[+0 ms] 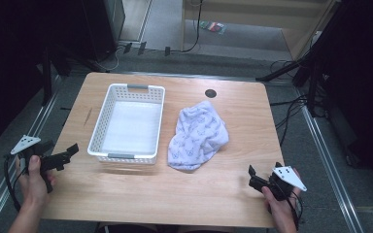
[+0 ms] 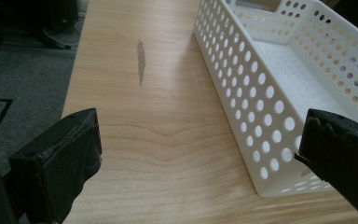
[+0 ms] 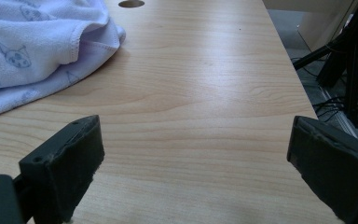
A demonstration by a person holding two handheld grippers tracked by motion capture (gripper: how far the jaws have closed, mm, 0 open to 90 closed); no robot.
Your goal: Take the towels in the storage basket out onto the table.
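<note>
A white perforated basket (image 1: 99,130) stands empty on the left half of the wooden table (image 1: 233,126). To its right lies a crumpled pale lilac towel (image 1: 197,135) with a small printed pattern. My left gripper (image 1: 69,153) hovers at the table's left edge, open, nothing between its jaws; the left gripper view looks along the basket's side wall (image 2: 247,93). My right gripper (image 1: 253,177) sits over the front right corner, open and empty. The towel's edge (image 3: 37,51) lies ahead and to the left in the right gripper view.
A round cable hole (image 1: 210,93) sits near the table's far edge. A dark scuff (image 2: 141,60) marks the wood left of the basket. Cables and dark stand legs (image 1: 291,73) crowd the floor at the right. Bare wood (image 1: 175,194) lies along the front.
</note>
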